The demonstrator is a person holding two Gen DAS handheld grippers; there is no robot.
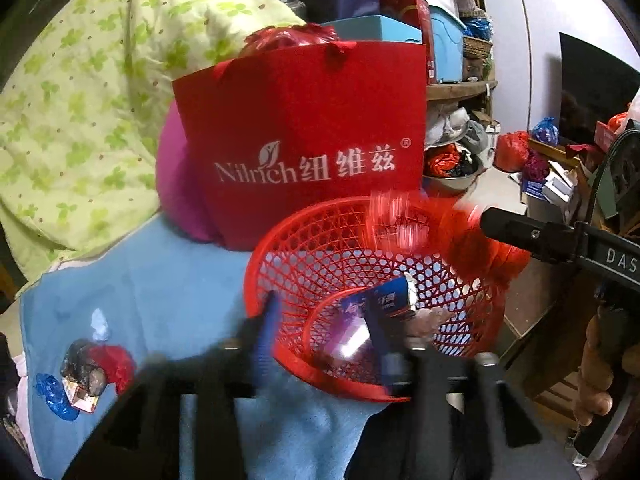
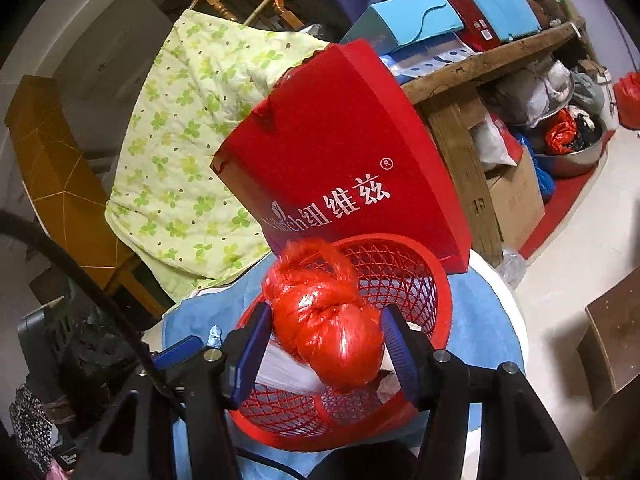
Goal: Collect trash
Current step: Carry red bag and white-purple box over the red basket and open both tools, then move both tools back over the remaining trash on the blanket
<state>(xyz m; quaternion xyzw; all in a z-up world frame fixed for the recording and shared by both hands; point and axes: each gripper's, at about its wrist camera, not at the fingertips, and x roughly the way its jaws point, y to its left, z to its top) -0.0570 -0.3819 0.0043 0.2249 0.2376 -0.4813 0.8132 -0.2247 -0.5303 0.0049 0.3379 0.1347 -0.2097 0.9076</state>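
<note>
Right gripper [image 2: 324, 344] and left gripper [image 1: 332, 332] both spread wide.

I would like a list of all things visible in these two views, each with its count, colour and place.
basket: 1, red mesh, on the blue cloth
box: 1, blue, inside the basket
red bundle: 1, red plastic, above the basket, between the right tool's fingers
paper bag: 1, red with white lettering, behind the basket
cloth: 1, blue, under the basket
wrappers: small pile, red, blue and dark, on the cloth, left of the basket
quilt: 1, pale green, leaf print, behind left
left tool: 1, black, blue pads, open at the basket rim
right tool: 1, black, blue pads
</note>
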